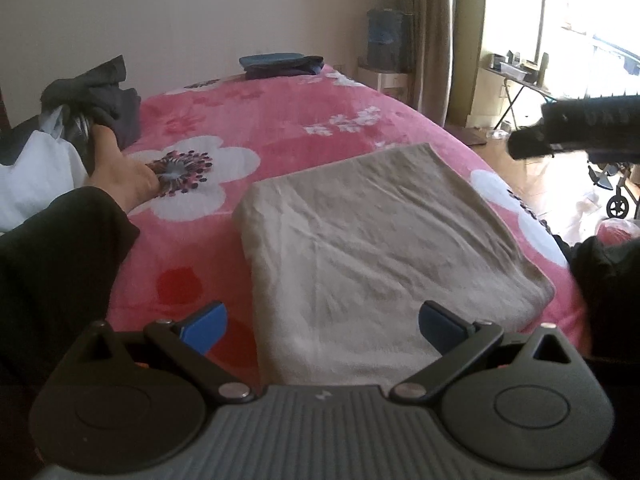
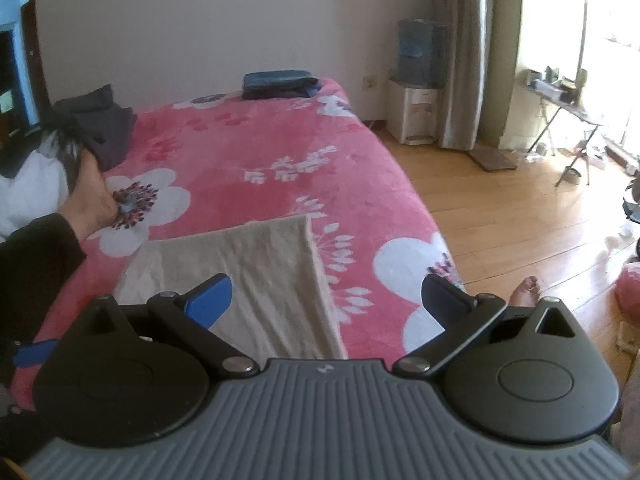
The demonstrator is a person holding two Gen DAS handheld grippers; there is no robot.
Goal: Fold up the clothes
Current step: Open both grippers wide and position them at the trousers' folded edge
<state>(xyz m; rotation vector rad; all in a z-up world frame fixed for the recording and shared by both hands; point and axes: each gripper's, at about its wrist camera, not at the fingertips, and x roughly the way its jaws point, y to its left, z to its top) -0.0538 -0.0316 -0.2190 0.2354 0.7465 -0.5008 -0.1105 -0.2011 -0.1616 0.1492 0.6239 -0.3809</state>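
Both claws gape, gripping nothing: the left gripper (image 1: 322, 326) hovers over the near edge of a folded beige cloth (image 1: 380, 236) lying on a pink flowered blanket (image 1: 280, 120), and the right gripper (image 2: 326, 304) hangs over the cloth's right edge. Far beyond them, a folded blue stack (image 2: 280, 84) sits by the wall, dark crumpled clothes (image 1: 100, 96) to the left. Only the right wrist view shows the wooden floor (image 2: 500, 216) and a water dispenser (image 2: 416, 84) right of the claw.

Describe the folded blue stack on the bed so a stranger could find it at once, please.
Start at the pink flowered blanket covering the bed and look to its far end by the wall. The folded blue stack lies there, flat and tidy, unlike the crumpled dark grey pile at the left or the beige cloth nearby.
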